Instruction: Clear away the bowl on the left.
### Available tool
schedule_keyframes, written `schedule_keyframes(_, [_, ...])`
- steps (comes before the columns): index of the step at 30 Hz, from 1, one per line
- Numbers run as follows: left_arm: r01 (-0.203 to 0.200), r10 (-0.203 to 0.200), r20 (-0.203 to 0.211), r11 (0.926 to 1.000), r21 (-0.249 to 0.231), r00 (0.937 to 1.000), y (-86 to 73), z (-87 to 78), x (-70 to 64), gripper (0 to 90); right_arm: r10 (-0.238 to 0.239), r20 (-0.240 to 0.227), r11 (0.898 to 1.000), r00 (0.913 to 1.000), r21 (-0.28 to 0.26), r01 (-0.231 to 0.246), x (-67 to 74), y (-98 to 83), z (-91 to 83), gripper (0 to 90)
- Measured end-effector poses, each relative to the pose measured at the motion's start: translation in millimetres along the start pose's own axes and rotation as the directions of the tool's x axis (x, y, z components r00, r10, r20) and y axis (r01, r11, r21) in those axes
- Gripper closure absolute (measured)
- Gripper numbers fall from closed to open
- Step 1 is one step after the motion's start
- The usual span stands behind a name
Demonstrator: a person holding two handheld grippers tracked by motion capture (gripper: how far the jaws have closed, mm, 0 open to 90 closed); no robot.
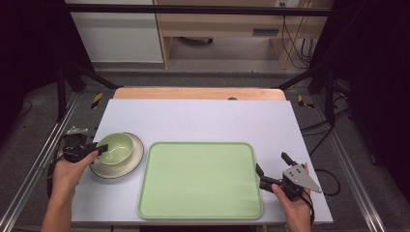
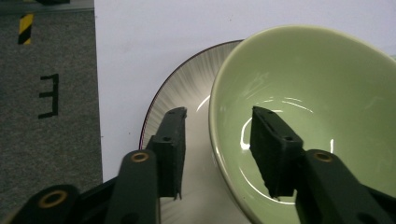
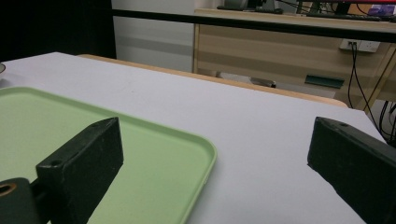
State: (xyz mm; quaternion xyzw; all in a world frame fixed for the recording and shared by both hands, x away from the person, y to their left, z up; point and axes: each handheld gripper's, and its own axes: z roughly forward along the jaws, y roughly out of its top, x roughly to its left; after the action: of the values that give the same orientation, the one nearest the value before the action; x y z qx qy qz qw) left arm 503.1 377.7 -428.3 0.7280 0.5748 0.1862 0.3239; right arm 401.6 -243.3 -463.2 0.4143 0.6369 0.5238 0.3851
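My left gripper point(image 2: 217, 154) straddles the near rim of the green bowl point(image 2: 322, 93), one jaw inside and one outside, narrowed but not yet pressing on it. The bowl sits on the white plate point(image 2: 180, 88), just left of the green tray point(image 1: 200, 179). My right gripper point(image 3: 210, 163) stands wide and empty at the tray's right edge.

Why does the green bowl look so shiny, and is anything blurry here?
Left gripper view: white glare streaks curve inside the green bowl, reflected overhead light; the near tool arms look soft. Right gripper view: the tray is sharp, the background furniture hazier. High view: evenly lit table, dark corners.
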Motion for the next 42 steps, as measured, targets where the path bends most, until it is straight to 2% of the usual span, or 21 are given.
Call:
schedule_keyframes(1, [0.005, -0.005, 0.004, 1.0, 0.007, 1.0, -0.6, 2.5, -0.5, 62.0, 0.0, -0.001, 1.0, 1.0, 0.0, 0.0, 0.2, -0.1, -0.7, 3.5])
schedule_keyframes(11, [0.013, -0.014, 0.003, 0.9995, 0.028, 0.9999, -2.0, 6.6, -2.1, 73.7, -0.003, -0.006, 1.0, 1.0, -0.005, 0.003, 0.7, 1.0, -3.1, 3.5])
schedule_keyframes(13, [0.016, -0.016, -0.003, 0.9996, 0.025, 0.9999, -2.6, 7.3, -1.3, 78.5, -0.009, -0.012, 1.0, 0.9999, 0.003, 0.009, 1.7, 0.9, -2.8, 3.5])
schedule_keyframes(17, [0.022, -0.022, 0.013, 0.9997, 0.009, 0.9997, -4.4, 8.6, 0.8, 79.8, -0.005, -0.018, 1.0, 0.9998, 0.006, 0.005, 1.8, -0.5, -1.1, 3.6])
schedule_keyframes(22, [0.02, -0.02, -0.002, 0.9998, -0.005, 0.9998, -5.6, 8.3, -0.7, 82.1, -0.007, -0.021, 1.0, 0.9998, 0.008, 0.008, 2.7, -0.6, -2.2, 3.5])
schedule_keyframes(23, [0.031, -0.031, 0.02, 0.9995, -0.007, 0.9993, -6.0, 8.1, -1.2, 82.7, -0.005, -0.022, 1.0, 0.9997, 0.007, 0.005, 2.9, -0.6, -2.4, 3.5])
schedule_keyframes(26, [0.036, -0.036, 0.025, 0.9993, -0.01, 0.999, -6.7, 7.9, -1.7, 83.1, -0.004, -0.023, 1.0, 0.9997, 0.008, 0.004, 2.9, -0.9, -2.6, 3.6])
schedule_keyframes(28, [0.058, -0.057, 0.051, 0.9979, -0.03, 0.9971, -7.4, 5.5, -1.1, 83.6, -0.003, -0.022, 1.0, 0.9998, 0.007, 0.003, 2.5, -0.7, -2.6, 3.6])
schedule_keyframes(31, [0.047, -0.046, 0.033, 0.9983, -0.034, 0.9984, -6.7, 3.4, -2.2, 83.7, -0.002, -0.022, 1.0, 0.9998, 0.008, 0.003, 2.7, -0.8, -2.6, 3.6])
schedule_keyframes(34, [0.074, -0.072, 0.022, 0.9938, -0.083, 0.9972, -7.0, -6.8, -1.4, 82.5, -0.001, -0.021, 1.0, 0.9998, 0.015, 0.001, 3.0, -1.1, -1.9, 3.6])
schedule_keyframes(36, [0.082, -0.08, 0.018, 0.9923, -0.093, 0.9966, -6.9, -9.9, -0.6, 82.8, -0.003, -0.021, 1.0, 0.9998, 0.001, 0.003, 2.5, 1.6, -2.9, 3.6])
schedule_keyframes(39, [0.116, -0.109, 0.067, 0.9867, -0.114, 0.9918, -5.2, -16.8, 1.0, 82.7, 0.012, -0.024, 1.0, 0.9996, -0.016, -0.013, 2.2, 3.6, -4.4, 3.6])
schedule_keyframes(41, [0.117, -0.107, 0.084, 0.9858, -0.121, 0.9907, -3.2, -18.3, -0.7, 82.7, 0.009, -0.023, 1.0, 0.9997, -0.016, -0.01, 1.9, 3.7, -4.2, 3.6])
schedule_keyframes(42, [0.106, -0.096, 0.082, 0.9864, -0.126, 0.992, -1.7, -18.9, -3.2, 82.7, 0.008, -0.024, 1.0, 0.9997, -0.019, -0.008, 1.7, 4.1, -3.7, 3.6])
